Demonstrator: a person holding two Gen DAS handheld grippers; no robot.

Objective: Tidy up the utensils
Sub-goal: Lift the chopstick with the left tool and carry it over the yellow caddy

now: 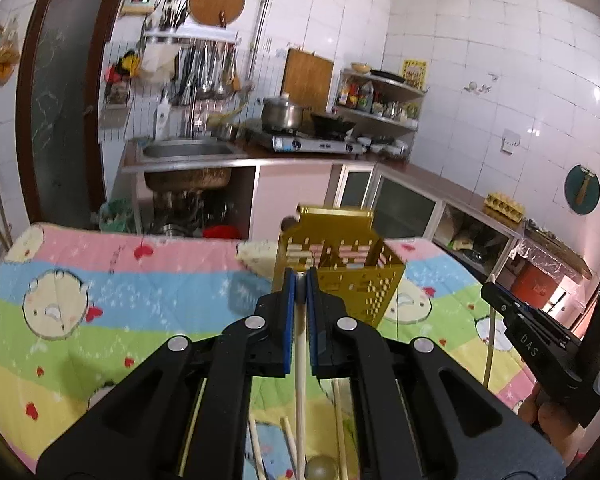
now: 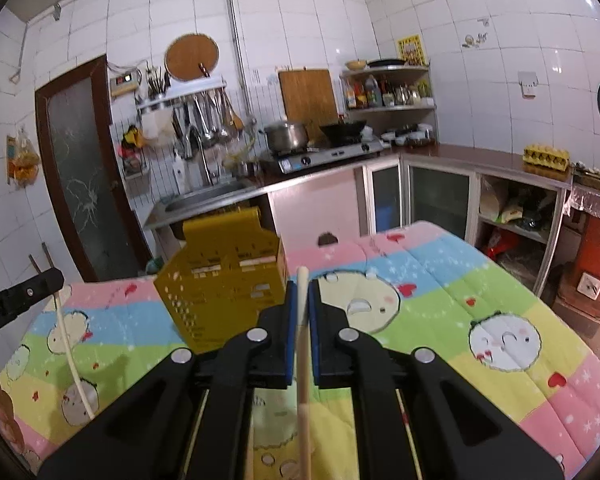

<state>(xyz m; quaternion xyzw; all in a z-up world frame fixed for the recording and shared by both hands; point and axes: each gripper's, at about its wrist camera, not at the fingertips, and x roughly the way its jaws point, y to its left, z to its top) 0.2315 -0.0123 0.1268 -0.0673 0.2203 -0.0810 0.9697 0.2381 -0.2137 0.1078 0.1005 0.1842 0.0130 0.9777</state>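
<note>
A yellow perforated utensil holder (image 1: pixel 336 264) stands on the colourful quilted table cover (image 1: pixel 120 280), just beyond my left gripper (image 1: pixel 301 280). The left gripper is shut on a pale chopstick (image 1: pixel 300 360) whose shaft hangs down and toward the camera. More chopsticks (image 1: pixel 288 436) and a round spoon bowl (image 1: pixel 320 468) lie on the cover below it. In the right wrist view the holder (image 2: pixel 224 284) stands to the left of my right gripper (image 2: pixel 302 280), which is shut on another pale chopstick (image 2: pixel 303 380). The right gripper also shows in the left wrist view (image 1: pixel 540 332), right of the holder.
Beyond the table are a sink (image 1: pixel 188 152), a gas stove with a pot (image 1: pixel 284 114) and wok, and a corner shelf of bottles (image 1: pixel 376 96). Lower cabinets (image 2: pixel 440 200) run along the right wall. A brown door (image 2: pixel 80 168) stands at left.
</note>
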